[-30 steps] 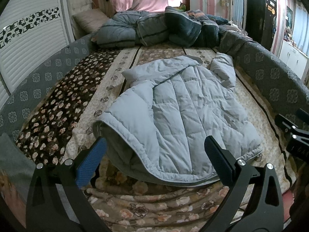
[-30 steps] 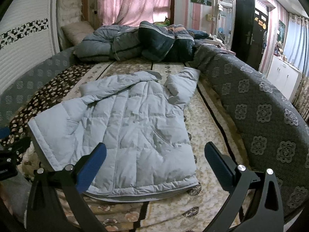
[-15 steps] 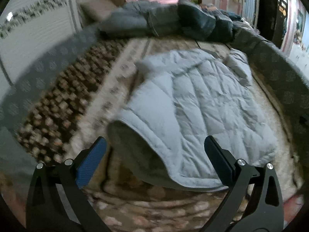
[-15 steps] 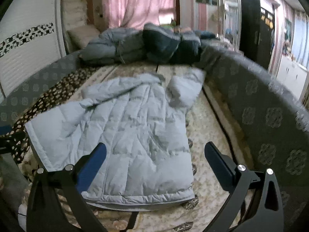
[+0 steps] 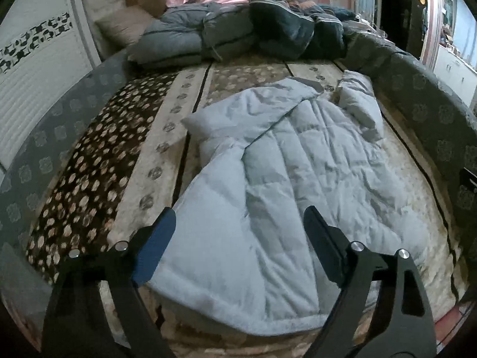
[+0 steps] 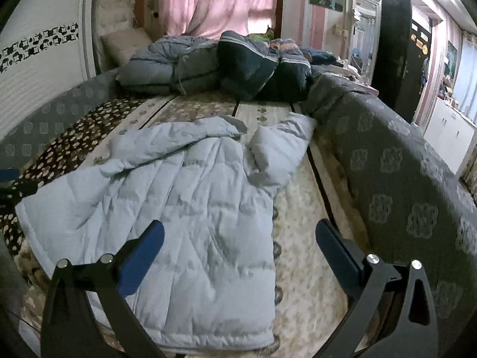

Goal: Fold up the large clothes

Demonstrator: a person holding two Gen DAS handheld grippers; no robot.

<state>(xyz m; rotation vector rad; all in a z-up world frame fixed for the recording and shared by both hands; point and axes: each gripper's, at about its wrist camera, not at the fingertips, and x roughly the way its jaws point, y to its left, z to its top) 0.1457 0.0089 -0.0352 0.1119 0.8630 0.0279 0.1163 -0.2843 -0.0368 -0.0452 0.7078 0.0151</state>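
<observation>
Bed: the bed (image 5: 155,137) fills both frames, its floral cover in brown and cream bands running from the lower edge up to mid-frame.
Room: pink curtains (image 6: 220,3) hang at top centre, a white panelled wardrobe (image 5: 32,68) stands at the left edge and a dark door (image 6: 399,53) at the upper right. A grey patterned bolster (image 6: 396,164) curves down the right side.
Bedding pile: folded quilts (image 5: 238,35) lie stacked at the far end of the bed, upper centre, well apart from the garment.
Jacket: the pale blue padded jacket (image 5: 286,185) lies in the centre of the bed, hem towards me, one sleeve (image 5: 360,104) bunched at the upper right.
What changed: a second ago the near left panel stood up in a loop that showed its darker lining. Now it lies flat across the body, its folded edge running from lower left up to the collar.
Meaning: I judge the first lengthwise fold laid. The sleeve at upper right and the other side are not yet folded in.
Left gripper (image 5: 240,232): my jaws are spread wide and grasp nothing. They hover over the near hem at the bottom of the left view, the panel apparently let go.
Right gripper (image 6: 238,238): jaws parted and holding nothing, low in the right view, above the jacket's right edge and the bare cover beside it.
</observation>
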